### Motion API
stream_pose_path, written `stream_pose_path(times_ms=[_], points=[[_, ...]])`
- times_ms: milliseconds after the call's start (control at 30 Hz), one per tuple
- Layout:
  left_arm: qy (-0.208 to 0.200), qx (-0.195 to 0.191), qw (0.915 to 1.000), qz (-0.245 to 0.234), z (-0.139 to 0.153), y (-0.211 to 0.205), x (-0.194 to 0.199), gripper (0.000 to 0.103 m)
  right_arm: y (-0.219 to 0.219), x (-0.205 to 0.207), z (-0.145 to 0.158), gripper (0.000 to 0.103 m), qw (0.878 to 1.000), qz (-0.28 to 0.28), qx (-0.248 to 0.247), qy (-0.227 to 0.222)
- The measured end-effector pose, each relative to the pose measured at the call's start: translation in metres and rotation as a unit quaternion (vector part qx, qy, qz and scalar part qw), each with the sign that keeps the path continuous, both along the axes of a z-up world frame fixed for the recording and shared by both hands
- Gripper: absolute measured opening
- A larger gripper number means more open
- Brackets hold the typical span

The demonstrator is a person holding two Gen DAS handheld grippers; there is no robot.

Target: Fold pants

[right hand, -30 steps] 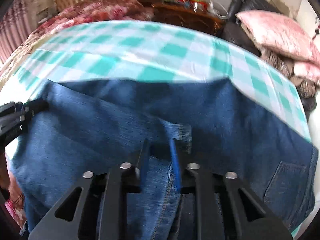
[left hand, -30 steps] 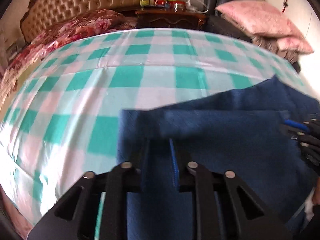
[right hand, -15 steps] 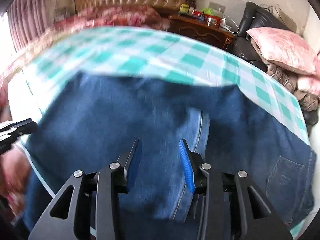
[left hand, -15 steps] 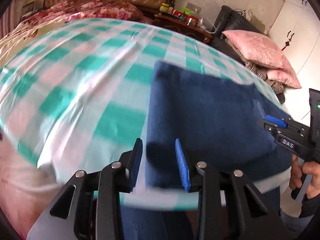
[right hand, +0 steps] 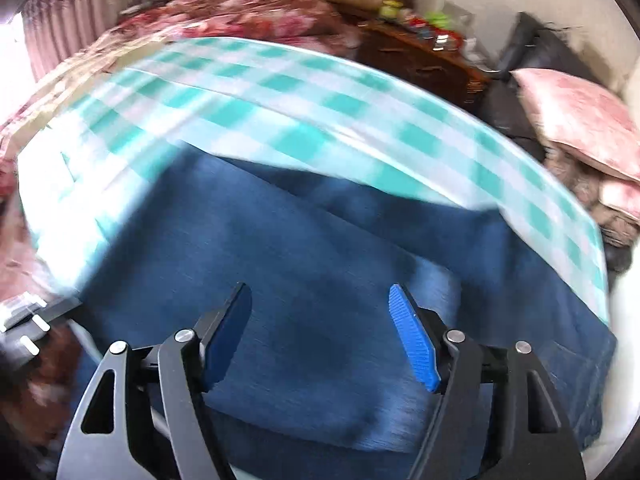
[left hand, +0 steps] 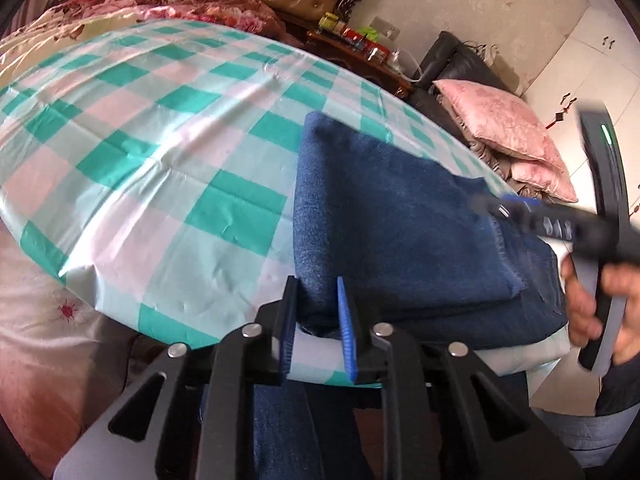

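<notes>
Straddling the near corner of the folded pants (left hand: 392,216), the left hand-held gripper (left hand: 316,320) has its fingers narrowly apart, the denim edge between them; whether they pinch it cannot be told. The right hand-held gripper (right hand: 320,332) hovers over the pants with fingers spread wide, holding nothing. The pants lie on a green-checked sheet (left hand: 160,120) covering the bed. Pink pillows (left hand: 500,132) sit beyond.
</notes>
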State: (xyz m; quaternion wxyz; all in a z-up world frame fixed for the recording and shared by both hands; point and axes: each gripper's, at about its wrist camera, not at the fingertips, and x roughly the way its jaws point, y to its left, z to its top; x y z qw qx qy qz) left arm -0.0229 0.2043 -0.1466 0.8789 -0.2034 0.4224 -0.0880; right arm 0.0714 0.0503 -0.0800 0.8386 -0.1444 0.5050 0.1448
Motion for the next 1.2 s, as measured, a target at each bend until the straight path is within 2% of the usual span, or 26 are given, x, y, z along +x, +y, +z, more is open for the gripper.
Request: stream_pose_path(times_ms=[67, 167, 200, 367, 533, 600, 667, 733, 800, 867, 933, 1000, 1033, 1067, 1100, 1200], points=[[-0.007, -0.001, 1.0000, 0.000, 0.004, 0.000, -0.002, 0.018, 0.032, 0.013, 0.004, 0.069, 0.999, 0.023, 0.015, 0.035], [-0.018, 0.020, 0.9996, 0.000, 0.012, -0.007, -0.005, 0.016, 0.077, 0.032, -0.002, 0.069, 0.994, 0.041, 0.020, 0.100], [-0.023, 0.023, 0.9995, 0.002, 0.016, -0.010, -0.006, 0.016, 0.089, 0.036, -0.007, 0.069, 0.993, 0.042, 0.011, 0.113], [-0.039, 0.039, 0.9985, 0.001, 0.029, -0.016, -0.008, 0.015, 0.136, 0.051, -0.034, 0.069, 0.986, 0.045, -0.043, 0.153], [-0.052, 0.039, 0.9979, -0.001, 0.041, -0.021, -0.009, 0.015, 0.153, 0.053, -0.054, 0.068, 0.982, 0.048, -0.100, 0.152], [-0.054, 0.034, 0.9980, 0.000, 0.042, -0.022, -0.009, 0.014, 0.153, 0.055, -0.056, 0.058, 0.982, 0.041, -0.110, 0.147], [-0.054, 0.027, 0.9982, 0.001, 0.043, -0.022, -0.009, 0.014, 0.149, 0.055, -0.055, 0.043, 0.983, 0.040, -0.105, 0.146], [-0.050, 0.012, 0.9986, 0.010, 0.041, -0.021, -0.010, 0.016, 0.147, 0.053, -0.052, 0.034, 0.984, 0.043, -0.103, 0.140], [-0.040, -0.015, 0.9986, 0.030, 0.037, -0.017, -0.008, 0.025, 0.146, 0.054, -0.051, 0.027, 0.985, 0.041, -0.096, 0.138], [-0.023, -0.024, 0.9982, 0.050, 0.032, -0.015, -0.006, 0.065, 0.141, 0.055, -0.050, 0.024, 0.986, 0.035, -0.084, 0.140], [-0.006, -0.035, 0.9972, 0.066, 0.023, -0.013, -0.003, 0.066, 0.138, 0.056, -0.047, 0.023, 0.987, 0.032, -0.074, 0.140], [0.005, -0.054, 0.9962, 0.069, 0.013, -0.013, 0.002, 0.064, 0.135, 0.060, -0.045, 0.023, 0.987, 0.030, -0.066, 0.141], [0.007, -0.060, 0.9959, 0.066, 0.010, -0.014, 0.005, 0.049, 0.133, 0.061, -0.044, 0.023, 0.988, 0.027, -0.058, 0.143], [0.008, -0.063, 0.9962, 0.059, 0.008, -0.015, 0.008, 0.029, 0.130, 0.061, -0.041, 0.022, 0.988, 0.023, -0.046, 0.146], [0.008, -0.056, 0.9972, 0.050, 0.011, -0.020, 0.010, 0.021, 0.127, 0.062, -0.038, 0.021, 0.988, 0.021, -0.036, 0.147], [-0.035, 0.007, 0.9988, 0.033, 0.044, -0.043, 0.006, 0.014, 0.107, 0.068, -0.014, 0.019, 0.989, 0.014, 0.012, 0.145]])
